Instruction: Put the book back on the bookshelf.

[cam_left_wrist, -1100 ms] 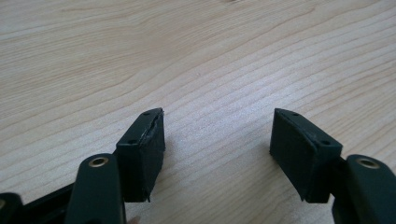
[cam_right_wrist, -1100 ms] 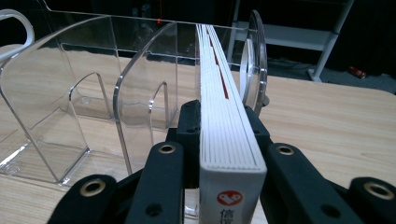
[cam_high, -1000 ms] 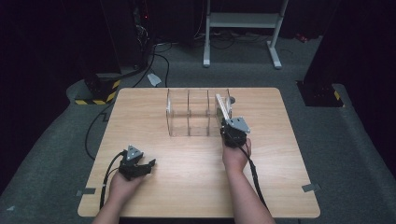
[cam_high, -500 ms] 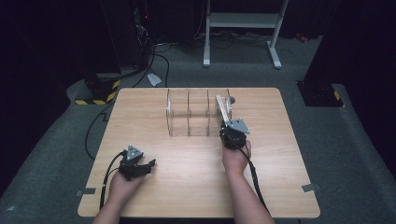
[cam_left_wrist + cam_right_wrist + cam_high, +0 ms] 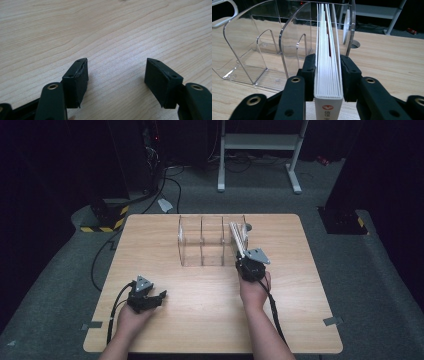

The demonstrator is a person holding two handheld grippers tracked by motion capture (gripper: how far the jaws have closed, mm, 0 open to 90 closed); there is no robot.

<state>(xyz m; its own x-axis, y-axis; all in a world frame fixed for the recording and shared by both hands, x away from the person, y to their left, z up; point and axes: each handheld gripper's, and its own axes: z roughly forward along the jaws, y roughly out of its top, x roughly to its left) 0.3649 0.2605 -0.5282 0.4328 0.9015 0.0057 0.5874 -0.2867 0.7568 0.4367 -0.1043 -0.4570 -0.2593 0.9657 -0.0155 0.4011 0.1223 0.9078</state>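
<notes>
At about seven o'clock on the tabletop (image 5: pixel 210 300), the left gripper (image 5: pixel 150 299) rests near the front edge with its fingers (image 5: pixel 76 82) spread wide and nothing between them; bare wood grain lies under them in the left gripper view, so this hand takes no part in the work for now. Toward the centre, at about twelve o'clock, stands the clear acrylic file holder (image 5: pixel 210 242) with three compartments; the left and middle ones look empty. At its right end, about one o'clock, the white book (image 5: pixel 328 62) is leaning with its far end already inside the rightmost compartment, while its near end sticks out toward the person. The right gripper (image 5: pixel 245 265) holds this near end; its fingers (image 5: pixel 348 75) have just been opening a little, yet in the right gripper view the pads seem to touch both covers. I judge that the insertion is mostly done, and what is left is to let go and draw the hand back. On the spine a red round logo with a heart-like mark is seen, with red Chinese characters below, cut by the frame edge; I cannot read them surely.
</notes>
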